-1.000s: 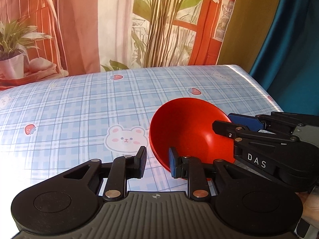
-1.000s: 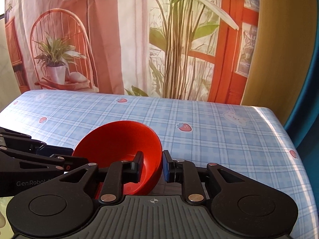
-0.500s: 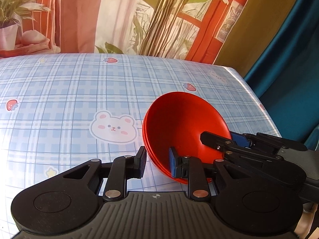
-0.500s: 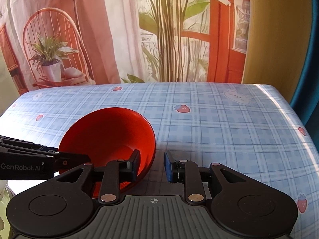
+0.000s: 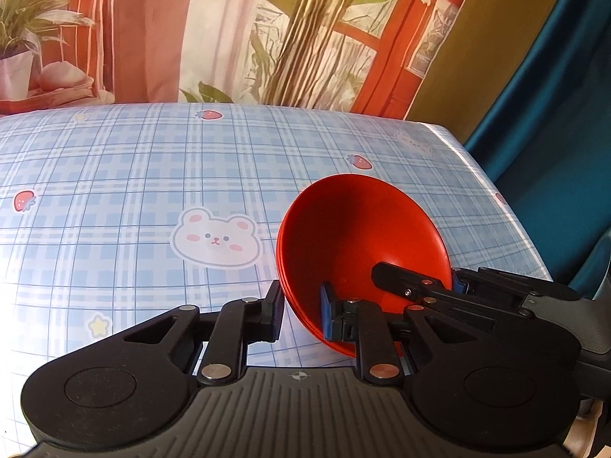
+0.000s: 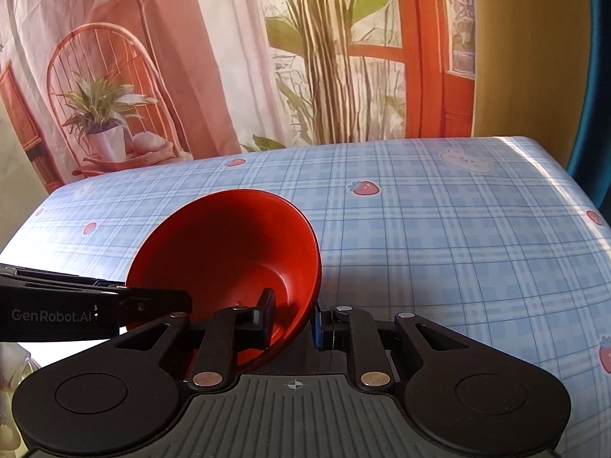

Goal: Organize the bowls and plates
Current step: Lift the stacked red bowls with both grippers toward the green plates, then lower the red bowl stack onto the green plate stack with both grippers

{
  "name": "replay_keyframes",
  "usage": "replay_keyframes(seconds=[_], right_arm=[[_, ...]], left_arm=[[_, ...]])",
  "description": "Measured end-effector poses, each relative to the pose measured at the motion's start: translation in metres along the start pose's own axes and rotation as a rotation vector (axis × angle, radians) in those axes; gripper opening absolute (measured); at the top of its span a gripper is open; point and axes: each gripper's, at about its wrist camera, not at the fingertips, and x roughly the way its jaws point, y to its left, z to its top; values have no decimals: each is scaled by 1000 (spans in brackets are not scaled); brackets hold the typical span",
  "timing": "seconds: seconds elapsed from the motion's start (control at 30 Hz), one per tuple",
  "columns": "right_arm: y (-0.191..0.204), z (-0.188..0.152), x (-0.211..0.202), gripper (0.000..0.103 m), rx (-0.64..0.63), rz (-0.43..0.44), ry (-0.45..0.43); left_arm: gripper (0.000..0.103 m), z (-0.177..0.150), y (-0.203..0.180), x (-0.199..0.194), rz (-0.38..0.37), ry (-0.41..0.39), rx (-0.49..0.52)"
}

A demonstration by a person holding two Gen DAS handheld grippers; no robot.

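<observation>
The red bowl (image 5: 359, 236) is held tipped above the desk (image 5: 114, 191), its rim being pinched from both sides by the left gripper (image 5: 301, 313) and right gripper (image 6: 292, 316) fingers, so it cannot slip.

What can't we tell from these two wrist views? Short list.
- How many red bowls: the left wrist view shows stacked rim lines, but the count is unreadable.
- Whether the bowls touch the tablecloth: both views, underside hidden by the bowl and the tongs.
- The hands holding both tongs: behind the cameras.
- Other plates or bowls: none in frame; the near table is hidden by the tong bodies.
</observation>
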Motion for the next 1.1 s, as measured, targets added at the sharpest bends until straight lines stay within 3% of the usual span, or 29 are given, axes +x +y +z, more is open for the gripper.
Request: replay_keyframes(seconds=[0.43,1.1], right_arm=[[10,-7,-25,16,29,18,-20],[48,-9,-83,16,-12,63,-70]], left_arm=[[21,-9,-6,-25,26,-13,23],[21,-33,-10,-98,58,-99,23]])
